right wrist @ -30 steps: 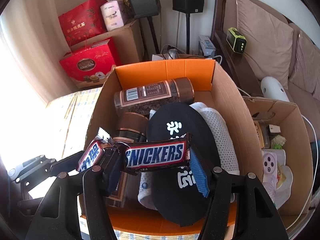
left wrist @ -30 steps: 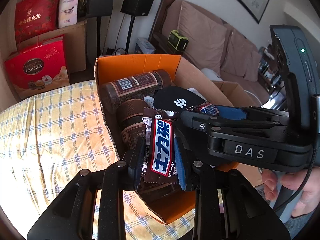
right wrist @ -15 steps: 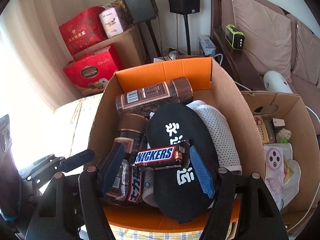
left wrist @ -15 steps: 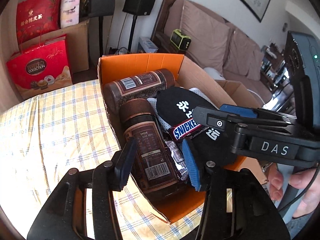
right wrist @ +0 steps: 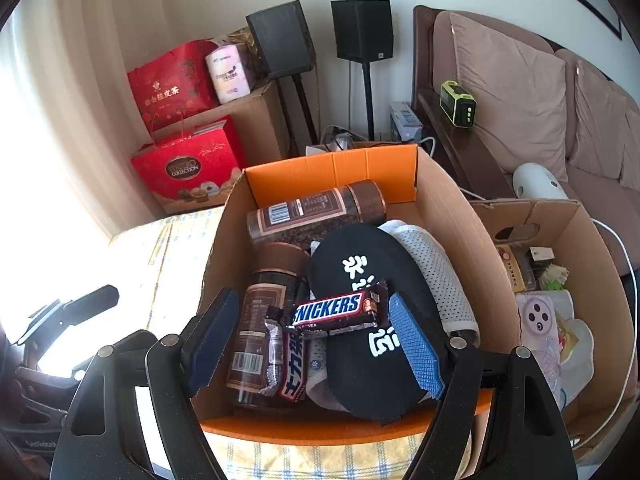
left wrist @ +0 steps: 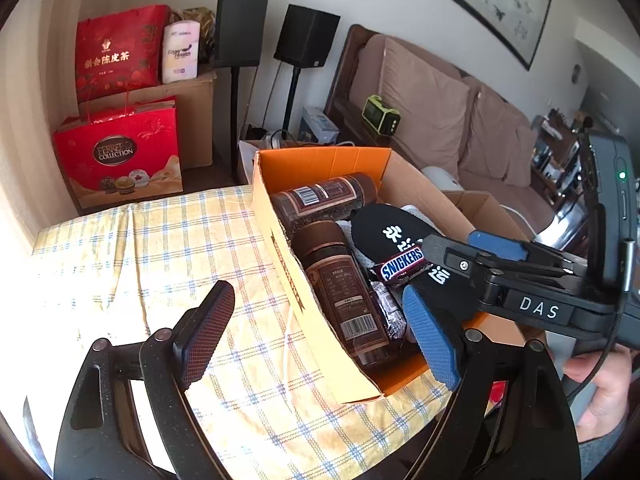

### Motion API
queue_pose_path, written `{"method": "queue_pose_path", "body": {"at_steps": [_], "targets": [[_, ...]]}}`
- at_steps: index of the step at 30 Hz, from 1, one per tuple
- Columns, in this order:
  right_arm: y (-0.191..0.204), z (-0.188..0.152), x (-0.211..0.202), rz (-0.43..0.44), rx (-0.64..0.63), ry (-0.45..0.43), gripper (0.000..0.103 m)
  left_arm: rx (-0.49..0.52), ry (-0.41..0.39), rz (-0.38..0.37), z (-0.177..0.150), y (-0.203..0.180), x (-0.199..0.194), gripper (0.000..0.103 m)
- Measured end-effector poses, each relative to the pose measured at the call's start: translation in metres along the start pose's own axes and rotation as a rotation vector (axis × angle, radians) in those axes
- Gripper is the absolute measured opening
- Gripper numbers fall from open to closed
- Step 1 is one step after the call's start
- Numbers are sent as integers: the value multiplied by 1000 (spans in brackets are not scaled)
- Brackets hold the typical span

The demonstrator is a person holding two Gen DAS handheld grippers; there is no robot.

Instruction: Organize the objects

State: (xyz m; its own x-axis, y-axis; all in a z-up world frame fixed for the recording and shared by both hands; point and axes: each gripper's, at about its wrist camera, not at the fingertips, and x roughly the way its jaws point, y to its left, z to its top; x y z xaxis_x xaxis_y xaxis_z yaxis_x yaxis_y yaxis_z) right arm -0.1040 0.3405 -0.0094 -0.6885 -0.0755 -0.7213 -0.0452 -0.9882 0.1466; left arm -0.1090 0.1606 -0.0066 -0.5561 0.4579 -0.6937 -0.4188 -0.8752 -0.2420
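Note:
An orange-lined cardboard box [right wrist: 332, 168] [left wrist: 280, 264] stands on a yellow checked cloth [left wrist: 160, 256]. Inside lie two brown jars [right wrist: 316, 212] [left wrist: 344, 284], black and white insoles [right wrist: 360, 264], and two Snickers bars: one [right wrist: 332, 308] [left wrist: 402, 266] rests on the black insole, the other [right wrist: 294, 372] lies beside the near jar. My right gripper [right wrist: 316, 344] is open and empty above the bars; it also shows in the left wrist view [left wrist: 460, 256]. My left gripper [left wrist: 316, 340] is open and empty over the box's near left wall.
A second cardboard box [right wrist: 560, 280] with small items stands right of the first. Red gift bags [left wrist: 120, 156], a brown carton, two black speakers on stands [left wrist: 306, 40] and a brown sofa [left wrist: 440, 108] line the back.
Both grippers opened and let go of their Snickers bars, which now lie in the box. Both grippers have drawn back, the left one also moving left.

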Motion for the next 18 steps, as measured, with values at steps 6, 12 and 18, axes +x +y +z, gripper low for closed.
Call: {"method": "queue_pose_path", "body": {"at_steps": [6, 12, 18], "targets": [[11, -10, -7, -2, -12, -25, 81, -12, -22, 28, -8, 16, -21, 85], [24, -23, -19, -19, -43, -58, 90, -30, -49, 41, -21, 28, -39, 103], [35, -41, -29, -32, -60, -76, 103, -48, -75, 72, -32, 35, -57, 103]]}}
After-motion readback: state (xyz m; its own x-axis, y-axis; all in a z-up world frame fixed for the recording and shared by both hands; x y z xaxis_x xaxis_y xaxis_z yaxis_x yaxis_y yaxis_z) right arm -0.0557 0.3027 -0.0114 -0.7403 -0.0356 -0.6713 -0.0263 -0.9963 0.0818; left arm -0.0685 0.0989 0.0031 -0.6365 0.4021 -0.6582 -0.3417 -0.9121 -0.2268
